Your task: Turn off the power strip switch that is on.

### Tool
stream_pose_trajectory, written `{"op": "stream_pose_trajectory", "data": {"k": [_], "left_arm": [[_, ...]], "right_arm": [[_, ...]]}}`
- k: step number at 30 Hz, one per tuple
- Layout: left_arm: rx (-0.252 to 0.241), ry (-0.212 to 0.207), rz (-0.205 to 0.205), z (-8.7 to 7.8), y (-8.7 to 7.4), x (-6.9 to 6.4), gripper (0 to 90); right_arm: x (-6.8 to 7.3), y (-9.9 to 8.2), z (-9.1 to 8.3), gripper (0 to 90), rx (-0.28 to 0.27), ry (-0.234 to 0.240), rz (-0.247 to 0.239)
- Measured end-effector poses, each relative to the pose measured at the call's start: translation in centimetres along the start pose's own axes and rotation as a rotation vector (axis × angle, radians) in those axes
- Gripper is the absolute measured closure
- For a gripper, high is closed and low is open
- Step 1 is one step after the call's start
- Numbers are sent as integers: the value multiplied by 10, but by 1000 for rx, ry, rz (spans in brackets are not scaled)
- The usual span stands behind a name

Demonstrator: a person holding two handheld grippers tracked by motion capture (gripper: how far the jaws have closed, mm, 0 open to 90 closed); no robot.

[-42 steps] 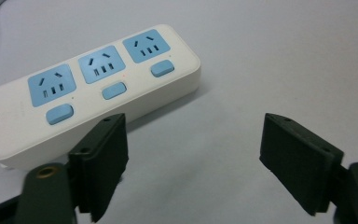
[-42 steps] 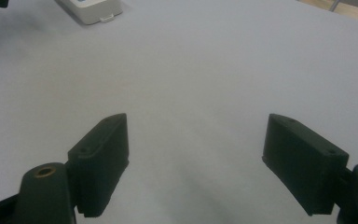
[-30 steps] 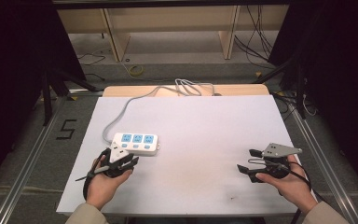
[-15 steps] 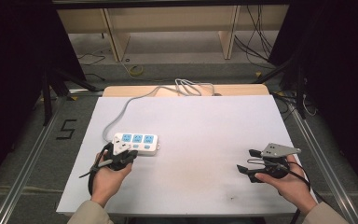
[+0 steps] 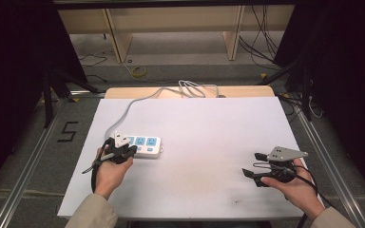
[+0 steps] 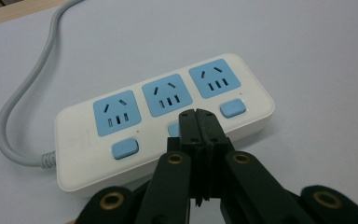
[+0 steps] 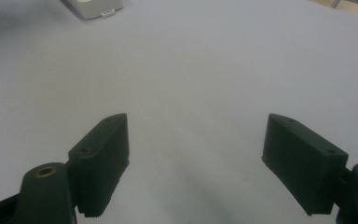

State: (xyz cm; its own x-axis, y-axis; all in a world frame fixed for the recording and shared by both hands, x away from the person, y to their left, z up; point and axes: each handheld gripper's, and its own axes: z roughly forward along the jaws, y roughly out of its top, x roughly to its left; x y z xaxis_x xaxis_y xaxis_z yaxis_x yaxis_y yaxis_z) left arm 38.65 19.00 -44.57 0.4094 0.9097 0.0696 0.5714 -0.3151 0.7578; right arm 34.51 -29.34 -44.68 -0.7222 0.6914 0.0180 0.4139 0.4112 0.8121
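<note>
Left gripper view has the left tongs (image 6: 199, 122) fully closed, empty, tips over the middle switch of the power strip (image 6: 163, 123) at frame centre. Rigid, light, slick plastic, likely to slide; press straight down. Right tongs (image 7: 214, 163) gape wide, empty.

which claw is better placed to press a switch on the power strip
Left. The left claw is shut, its tip right over the power strip's middle blue button; the right claw sits open, far across the table.
</note>
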Motion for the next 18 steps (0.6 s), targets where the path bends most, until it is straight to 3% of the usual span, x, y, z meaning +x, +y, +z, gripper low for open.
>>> {"op": "stream_pose_trajectory", "data": {"k": [11,18], "left_arm": [[3,17,35,10,5,5,900],[13,18,30,14,9,6,900]], "right_arm": [[0,0,1,231,2,0,0],[0,0,1,232,4,3,-3]]}}
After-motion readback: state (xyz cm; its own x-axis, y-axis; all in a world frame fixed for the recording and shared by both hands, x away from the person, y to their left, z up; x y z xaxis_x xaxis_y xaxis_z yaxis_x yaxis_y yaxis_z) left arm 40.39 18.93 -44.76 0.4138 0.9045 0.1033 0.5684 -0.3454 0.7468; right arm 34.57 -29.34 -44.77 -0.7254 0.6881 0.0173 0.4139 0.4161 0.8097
